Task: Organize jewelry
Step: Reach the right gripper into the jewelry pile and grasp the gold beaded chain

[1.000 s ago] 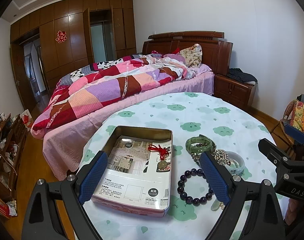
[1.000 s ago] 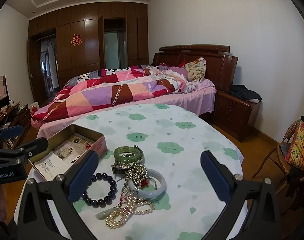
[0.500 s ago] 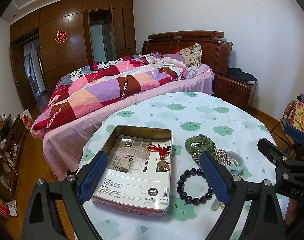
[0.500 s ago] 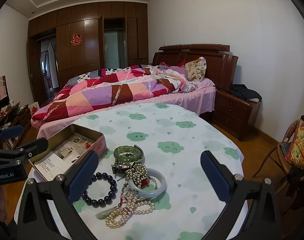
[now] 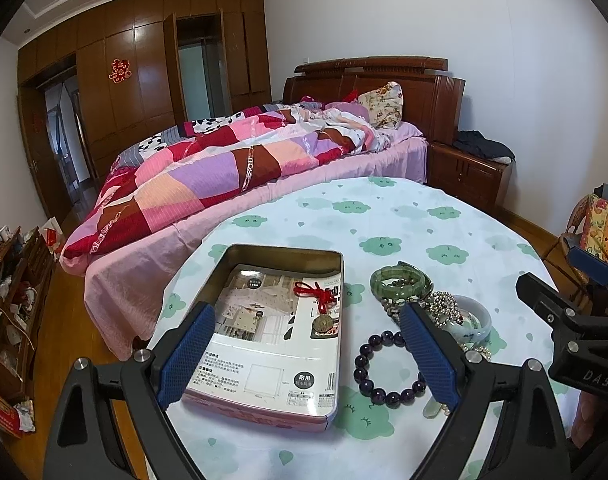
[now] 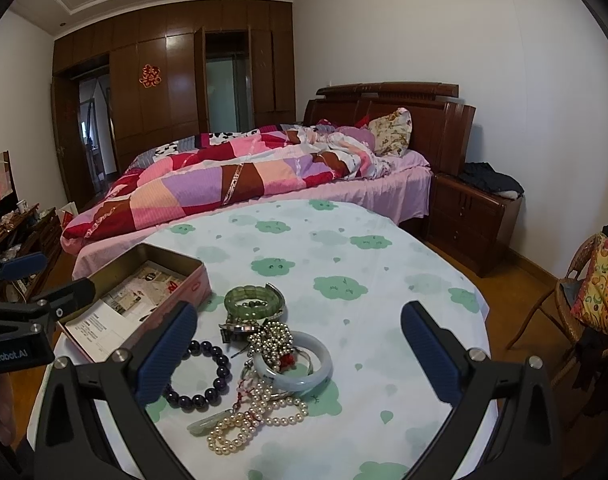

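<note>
An open pink tin box (image 5: pixel 264 406) (image 6: pixel 192 286) lies on the round table, lined with printed paper; a red-cord coin charm (image 5: pixel 322 308) rests inside. To its right is a jewelry pile: a dark purple bead bracelet (image 5: pixel 388 390) (image 6: pixel 208 394), a green jade bracelet (image 5: pixel 398 278) (image 6: pixel 250 298), a pale jade bangle (image 6: pixel 300 376) (image 5: pixel 478 320), silver beads (image 6: pixel 270 338) and a pearl strand (image 6: pixel 256 420). My left gripper (image 5: pixel 308 354) hangs open over the box's near end. My right gripper (image 6: pixel 296 358) hangs open above the pile, holding nothing.
The table (image 6: pixel 344 256) wears a white cloth with green clouds. Behind it stands a bed (image 6: pixel 232 184) with a patchwork quilt, a wooden nightstand (image 6: pixel 472 220) at its right. A wicker chair (image 6: pixel 584 300) sits far right, cluttered shelves (image 5: pixel 12 280) far left.
</note>
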Demonstrator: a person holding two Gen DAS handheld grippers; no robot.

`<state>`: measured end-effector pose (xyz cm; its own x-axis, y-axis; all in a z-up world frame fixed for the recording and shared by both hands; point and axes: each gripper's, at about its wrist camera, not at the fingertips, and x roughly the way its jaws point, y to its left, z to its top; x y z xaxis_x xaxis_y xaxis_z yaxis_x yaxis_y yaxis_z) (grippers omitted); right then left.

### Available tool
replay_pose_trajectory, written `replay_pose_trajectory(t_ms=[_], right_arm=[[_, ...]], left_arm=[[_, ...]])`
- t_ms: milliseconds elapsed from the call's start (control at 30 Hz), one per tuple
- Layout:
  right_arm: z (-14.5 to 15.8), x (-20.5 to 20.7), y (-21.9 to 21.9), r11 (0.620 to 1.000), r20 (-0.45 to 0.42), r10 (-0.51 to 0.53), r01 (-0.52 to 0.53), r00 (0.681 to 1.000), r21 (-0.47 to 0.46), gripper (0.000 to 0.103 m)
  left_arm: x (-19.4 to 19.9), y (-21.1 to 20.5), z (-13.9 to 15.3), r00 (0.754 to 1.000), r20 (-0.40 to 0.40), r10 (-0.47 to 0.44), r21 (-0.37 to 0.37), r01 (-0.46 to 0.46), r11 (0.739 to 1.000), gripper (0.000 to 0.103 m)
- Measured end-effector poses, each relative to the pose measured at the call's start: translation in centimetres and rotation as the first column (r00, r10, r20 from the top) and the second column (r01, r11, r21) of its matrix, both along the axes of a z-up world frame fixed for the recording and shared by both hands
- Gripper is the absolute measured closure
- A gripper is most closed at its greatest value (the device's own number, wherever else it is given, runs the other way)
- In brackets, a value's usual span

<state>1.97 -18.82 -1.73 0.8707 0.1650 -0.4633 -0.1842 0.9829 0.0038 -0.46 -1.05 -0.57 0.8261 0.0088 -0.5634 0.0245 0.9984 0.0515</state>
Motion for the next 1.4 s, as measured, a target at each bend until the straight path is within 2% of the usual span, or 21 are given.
replay_pose_trajectory(t_ms=[433, 600, 667, 733, 833, 867, 967, 1067, 1267, 1333, 1400], right_arm=[[-3.9, 2.2, -3.7, 0.998, -0.162, -0.013, 0.023, 0.987, 0.058, 0.001], [-5.3, 3.1, -3.9, 0.997, -0.247, 0.034, -0.015, 0.968, 0.075, 0.024], [-5.7, 3.1, -3.7, 0.996, -0.261, 0.062, -0.043, 0.963, 0.081, 0.026], [-5.8, 3.0, -3.2, 0.995, -0.272, 0.085, -0.067, 0.959, 0.072, 0.027], [-5.6, 3.1, -2.2, 0.992, -0.280, 0.123, -0.113, 0.952, 0.054, 0.037], [-5.5, 3.3, -1.9, 0.990, -0.281, 0.137, -0.128, 0.950, 0.053, 0.043], [-4.9, 4.3, -0.9, 0.983, -0.295, 0.185, -0.176, 0.938, 0.057, 0.045], [-4.8, 5.3, 0.5, 0.979, -0.293, 0.197, -0.201, 0.935, 0.015, 0.045], [-6.5, 7.6, 2.5, 0.972, -0.368, 0.211, -0.234, 0.906, -0.019, 0.045], [-7.0, 7.9, 2.5, 0.969, -0.403, 0.223, -0.245, 0.888, -0.005, 0.070], [-6.9, 7.7, 2.2, 0.969, -0.399, 0.232, -0.248, 0.887, 0.012, 0.083]], left_arm=[[1.0, -0.9, -3.1, 0.997, -0.064, -0.040, -0.010, 0.039, 0.999, 0.010], [0.9, -2.4, -4.1, 0.994, -0.075, -0.085, 0.013, 0.086, 0.996, 0.011], [0.8, -2.8, -4.2, 0.992, -0.077, -0.104, 0.017, 0.105, 0.994, 0.018], [0.9, -2.8, -4.3, 0.990, -0.082, -0.113, 0.005, 0.114, 0.993, 0.020], [1.1, -2.7, -4.4, 0.991, -0.086, -0.106, -0.006, 0.106, 0.994, 0.024], [1.2, -2.5, -4.4, 0.990, -0.092, -0.103, -0.014, 0.102, 0.995, 0.027], [1.4, -2.3, -4.7, 0.990, -0.105, -0.090, -0.027, 0.088, 0.996, 0.027], [1.5, -2.4, -4.9, 0.990, -0.108, -0.090, -0.027, 0.088, 0.996, 0.027], [1.8, -2.2, -5.1, 0.989, -0.118, -0.093, -0.038, 0.089, 0.995, 0.027], [1.8, -2.1, -5.1, 0.989, -0.120, -0.092, -0.043, 0.087, 0.995, 0.027], [1.8, -2.0, -5.2, 0.988, -0.122, -0.092, -0.049, 0.087, 0.995, 0.027]])
